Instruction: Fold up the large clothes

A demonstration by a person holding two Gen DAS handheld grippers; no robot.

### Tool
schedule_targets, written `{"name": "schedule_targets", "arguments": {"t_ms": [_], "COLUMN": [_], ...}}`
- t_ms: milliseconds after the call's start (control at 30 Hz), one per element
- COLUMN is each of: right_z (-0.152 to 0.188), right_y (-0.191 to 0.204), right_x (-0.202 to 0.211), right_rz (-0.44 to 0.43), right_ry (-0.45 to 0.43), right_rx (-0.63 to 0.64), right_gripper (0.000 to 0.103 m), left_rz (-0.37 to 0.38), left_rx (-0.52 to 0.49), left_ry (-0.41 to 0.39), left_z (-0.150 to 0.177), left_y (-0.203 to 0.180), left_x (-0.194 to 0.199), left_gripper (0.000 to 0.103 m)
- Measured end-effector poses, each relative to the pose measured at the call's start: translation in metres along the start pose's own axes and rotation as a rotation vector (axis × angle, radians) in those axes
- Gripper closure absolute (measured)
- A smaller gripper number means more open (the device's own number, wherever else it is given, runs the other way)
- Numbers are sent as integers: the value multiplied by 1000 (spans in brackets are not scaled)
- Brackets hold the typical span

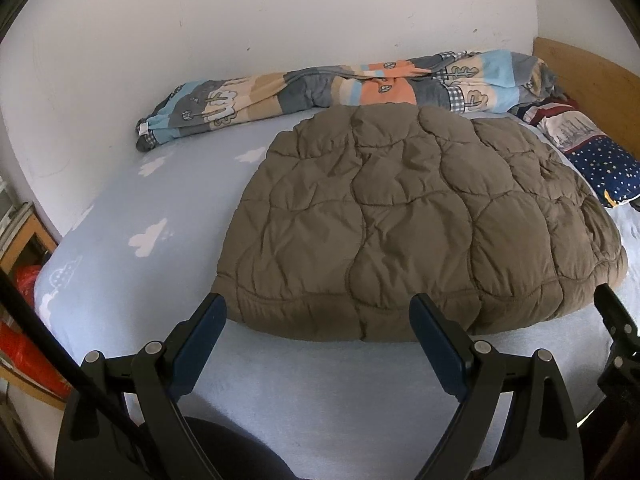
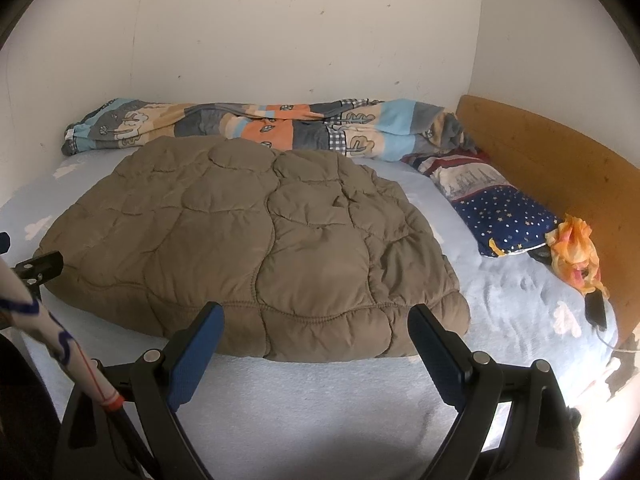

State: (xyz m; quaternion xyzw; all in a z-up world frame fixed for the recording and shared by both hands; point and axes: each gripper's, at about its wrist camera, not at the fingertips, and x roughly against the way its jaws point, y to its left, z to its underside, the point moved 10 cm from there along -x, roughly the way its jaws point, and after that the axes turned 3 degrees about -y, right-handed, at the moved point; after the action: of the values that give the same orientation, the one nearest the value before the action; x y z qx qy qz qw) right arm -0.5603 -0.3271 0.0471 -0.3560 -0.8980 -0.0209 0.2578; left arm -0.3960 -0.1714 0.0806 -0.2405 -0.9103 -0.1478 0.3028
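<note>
A brown quilted puffer jacket (image 1: 412, 216) lies folded flat on the light blue bed sheet (image 1: 140, 208); it also shows in the right wrist view (image 2: 248, 232). My left gripper (image 1: 318, 314) is open and empty, its fingertips at the jacket's near left edge. My right gripper (image 2: 316, 322) is open and empty, its fingertips at the jacket's near right edge. The right gripper's side shows at the right edge of the left wrist view (image 1: 616, 320). The left gripper's side shows at the left edge of the right wrist view (image 2: 38, 266).
A rolled patterned duvet (image 2: 260, 126) lies along the white wall behind the jacket. A star-print pillow (image 2: 504, 220) and an orange cloth (image 2: 576, 256) lie by the wooden headboard (image 2: 560, 176). A dark phone with a cable (image 2: 596, 308) lies at the right. Red items (image 1: 24, 344) stand left of the bed.
</note>
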Motion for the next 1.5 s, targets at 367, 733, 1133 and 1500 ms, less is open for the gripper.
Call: {"name": "schedule_targets", "arguments": {"t_ms": [367,733,1133,1500], "right_z": [-8,-21,-16,-13], "right_y": [-6,-9,-15,-15], "right_x": [20,39,44,42], "right_rz": [-4,22,16,29], "right_ry": [-31,-3,9,18], "right_rx": [-5,-42,-60,-54], "right_gripper": [8,8,8,8], "left_rz": [-9,-16,-4,3], "left_rx": [-59,-48,-72,-85], "left_ry": [-68,-90,-84,-82], "left_z": [-8,-18,-15,-15], "left_y": [-3,1,-17,-25], "left_x": [35,61,69,60], "left_gripper": [11,11,11,11]}}
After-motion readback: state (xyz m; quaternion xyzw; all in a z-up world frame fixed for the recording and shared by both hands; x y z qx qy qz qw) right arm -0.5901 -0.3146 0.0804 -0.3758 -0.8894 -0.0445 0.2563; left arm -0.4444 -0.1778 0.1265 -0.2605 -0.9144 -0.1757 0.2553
